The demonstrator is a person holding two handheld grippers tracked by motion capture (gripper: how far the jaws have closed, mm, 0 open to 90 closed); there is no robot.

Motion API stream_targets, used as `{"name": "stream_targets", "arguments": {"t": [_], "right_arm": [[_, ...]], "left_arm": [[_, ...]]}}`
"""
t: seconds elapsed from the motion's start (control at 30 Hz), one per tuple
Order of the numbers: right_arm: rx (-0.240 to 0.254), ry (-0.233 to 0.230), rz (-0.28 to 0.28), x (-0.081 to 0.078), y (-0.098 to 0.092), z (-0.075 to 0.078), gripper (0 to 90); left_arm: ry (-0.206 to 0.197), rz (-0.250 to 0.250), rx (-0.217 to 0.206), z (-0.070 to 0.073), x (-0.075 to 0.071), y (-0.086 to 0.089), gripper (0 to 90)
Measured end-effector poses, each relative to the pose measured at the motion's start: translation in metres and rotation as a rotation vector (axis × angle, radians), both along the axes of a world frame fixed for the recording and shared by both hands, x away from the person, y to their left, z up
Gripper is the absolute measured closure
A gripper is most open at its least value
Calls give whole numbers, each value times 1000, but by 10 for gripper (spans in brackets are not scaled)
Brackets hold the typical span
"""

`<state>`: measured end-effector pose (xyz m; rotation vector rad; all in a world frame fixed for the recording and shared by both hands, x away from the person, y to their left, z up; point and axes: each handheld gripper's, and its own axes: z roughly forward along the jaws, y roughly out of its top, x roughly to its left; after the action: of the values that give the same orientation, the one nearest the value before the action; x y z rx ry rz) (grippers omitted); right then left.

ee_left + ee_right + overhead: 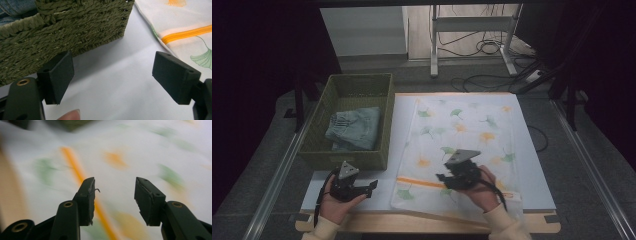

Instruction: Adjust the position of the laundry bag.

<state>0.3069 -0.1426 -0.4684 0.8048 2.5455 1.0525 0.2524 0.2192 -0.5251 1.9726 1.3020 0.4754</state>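
I had my right gripper (443, 177) above the near end of the white cloth printed with green and orange ginkgo leaves (462, 145), its jaws parted a fair way with nothing between them. In the right gripper view the fabric passed blurred beneath the jaws, and I could not tell whether they touched it; they looked to be just clear of it. My left gripper (373, 186) rested on the white tabletop (537, 165) just in front of the olive-green woven basket (384, 120), jaws spread wide and empty, pointing toward the cloth's near left corner.

As for progress, I judged that one item was already dealt with: a folded piece of pale blue denim (354, 129) lay inside the basket. The printed cloth was what remained. It lay spread flat and unfolded on the table, right of the basket and just beside it, so by my reckoning its folding had barely begun, if at all, and putting it away was all to come.

The cloth itself was thin and light, a long rectangle running away from me, with a narrow orange stripe (422, 182) crossing it near my end. Its surface was mostly smooth, with faint creases and a slightly rumpled near hem. It looked limp enough to sag and slide once lifted by a single corner, so I expected to need both grippers on it.
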Motion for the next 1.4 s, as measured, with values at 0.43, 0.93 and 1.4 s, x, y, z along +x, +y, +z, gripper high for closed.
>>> {"name": "stream_targets", "arguments": {"t": [0.43, 0.93, 1.4], "right_arm": [[-35, 37, -450, 26, -148, -11, 475], [-65, 112, -599, 35, -189, -25, 450], [-90, 126, -621, 41, -189, -32, 577]], "left_arm": [[-8, -10, 2, 1, 0, -2, 175], [-4, -16, 6, 0, 1, -3, 174], [-4, -20, 8, 0, 0, -5, 174]]}}
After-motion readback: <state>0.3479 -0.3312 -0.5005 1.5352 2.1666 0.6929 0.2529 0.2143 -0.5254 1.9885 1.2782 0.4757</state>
